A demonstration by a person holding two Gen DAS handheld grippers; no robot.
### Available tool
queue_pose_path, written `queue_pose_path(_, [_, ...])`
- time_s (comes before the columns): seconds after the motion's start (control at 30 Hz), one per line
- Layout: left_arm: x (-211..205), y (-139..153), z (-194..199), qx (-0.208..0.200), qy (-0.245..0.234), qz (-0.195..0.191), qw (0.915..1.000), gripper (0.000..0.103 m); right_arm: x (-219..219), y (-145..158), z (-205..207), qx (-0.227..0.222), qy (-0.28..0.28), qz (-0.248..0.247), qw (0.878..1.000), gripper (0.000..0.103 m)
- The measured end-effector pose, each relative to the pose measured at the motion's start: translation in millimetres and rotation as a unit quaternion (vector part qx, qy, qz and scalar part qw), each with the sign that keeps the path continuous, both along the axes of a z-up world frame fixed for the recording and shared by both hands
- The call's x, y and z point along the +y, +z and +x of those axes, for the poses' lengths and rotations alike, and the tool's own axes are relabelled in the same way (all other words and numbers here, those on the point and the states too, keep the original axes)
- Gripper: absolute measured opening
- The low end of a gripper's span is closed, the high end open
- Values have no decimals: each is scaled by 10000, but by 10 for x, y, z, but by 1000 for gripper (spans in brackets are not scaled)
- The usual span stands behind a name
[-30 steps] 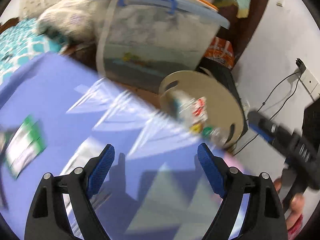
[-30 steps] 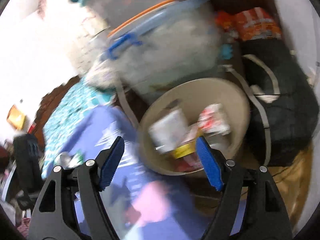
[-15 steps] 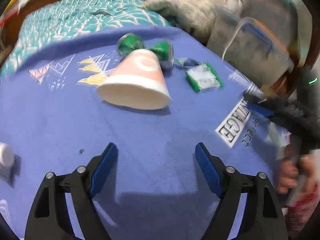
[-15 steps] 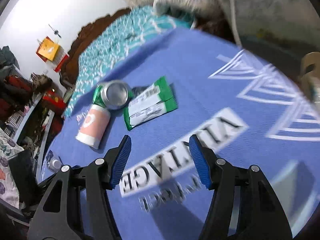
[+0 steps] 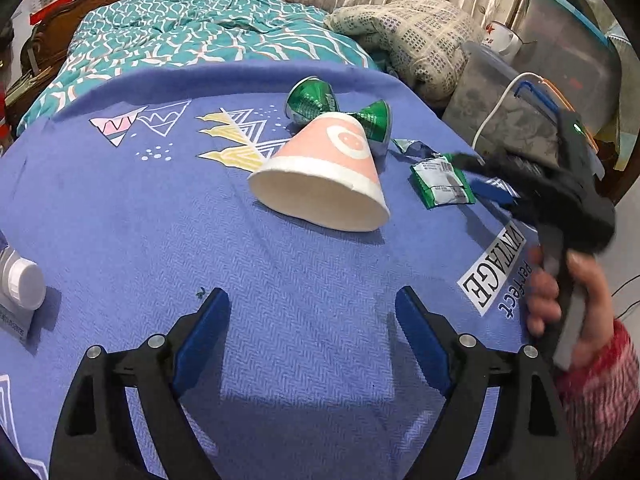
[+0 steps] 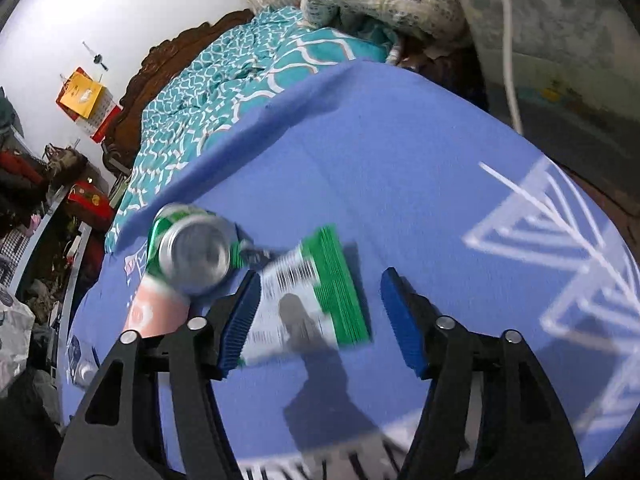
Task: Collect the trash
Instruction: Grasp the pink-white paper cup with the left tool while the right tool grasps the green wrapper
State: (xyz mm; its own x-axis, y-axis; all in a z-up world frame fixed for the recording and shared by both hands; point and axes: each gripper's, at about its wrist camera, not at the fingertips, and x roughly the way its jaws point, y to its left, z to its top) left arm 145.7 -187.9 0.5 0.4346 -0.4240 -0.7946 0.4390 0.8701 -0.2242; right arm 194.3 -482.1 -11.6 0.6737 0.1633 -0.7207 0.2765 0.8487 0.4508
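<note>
Right now my left gripper hangs over the purple cloth that covers the surface, its blue jaws spread wide with nothing between them. Ahead of it a pink paper cup lies on its side, open mouth toward me. Just behind the cup rests a crushed green can, touching or nearly touching the cup's base. To the right of the cup, a little apart from it, lies a flat green and white wrapper, with a small crumpled scrap between it and the can. At the left edge a white-capped bottle lies on the cloth.

My right gripper comes in low over the wrapper, jaws wide apart and gripping nothing; the wrapper sits between them, closer to the left pad, though motion blur keeps me from telling whether that pad touches it. The can and the cup lie just beyond to the left. A teal patterned bedspread covers the bed behind the cloth.
</note>
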Motion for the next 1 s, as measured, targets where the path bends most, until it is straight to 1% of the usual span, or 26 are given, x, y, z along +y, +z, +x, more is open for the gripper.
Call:
queue_pose_path(0.03, [8,-3,6,0,15,8,10000,81,37,-3,51,27,45,-72,10000,68])
queue_pose_path(0.07, [23,1,15,14,59,6,10000,81,85,-1,94,73,115,-185,9997,65])
queue_pose_path(0.1, [42,9,33,30,108,-32,9999,83,146,-9,112,116,235,-275,9993,56])
queue_pose_path(0.13, [63,32,55,18,145,-108,9998,84,209,-19,127,181,390,-327,9985,32])
queue_pose_path(0.17, [87,86,97,-94,206,-202,9995,87,264,-29,113,232,479,-381,9979,28])
queue_pose_path(0.2, [96,152,150,-225,289,-211,9991,90,307,-29,80,234,541,-399,9975,24])
queue_pose_path(0.27, [77,294,280,-338,409,-308,9981,93,363,-39,14,245,594,-365,9973,18])
queue_pose_path(0.33, [-17,395,418,-420,366,-353,9978,94,402,-35,-68,229,604,-321,9974,16])
queue_pose_path(0.37, [-111,424,483,-461,279,-265,9982,94,428,-30,-119,222,603,-308,9975,15])
queue_pose_path(0.4, [-291,410,585,-478,117,11,9988,94,456,-26,-166,211,596,-312,9975,15])
queue_pose_path(0.47, [-520,294,706,-362,-67,383,9986,94,491,-2,-278,170,562,-303,9978,13])
queue_pose_path(0.53, [-609,162,771,-215,-83,599,9979,82,538,20,-429,99,539,-253,9982,13])
queue_pose_path(0.57, [-624,90,776,-115,-74,681,9976,79,562,39,-520,64,558,-241,9981,12])
queue_pose_path(0.6, [-601,87,753,-195,-60,627,9978,73,608,47,-634,28,589,-241,9980,12])
queue_pose_path(0.63, [-566,106,688,-338,-98,559,9978,70,661,59,-750,-9,618,-233,9978,12])
queue_pose_path(0.67, [-535,123,607,-386,-222,537,9976,65,733,75,-873,-54,662,-252,9975,12])
queue_pose_path(0.7, [-499,134,517,-421,-291,513,9974,63,804,94,-984,-101,707,-281,9970,12])
queue_pose_path(0.8, [-354,130,218,-510,-461,487,9964,62,999,149,-1321,-219,792,-339,9960,12])
queue_pose_path(0.9, [-173,151,-163,-601,-654,419,9952,62,1159,197,-1650,-333,842,-420,9950,12])
queue_pose_path(1.0, [-27,175,-517,-618,-898,310,9936,62,1241,143,-1928,-303,931,-64,9952,13])
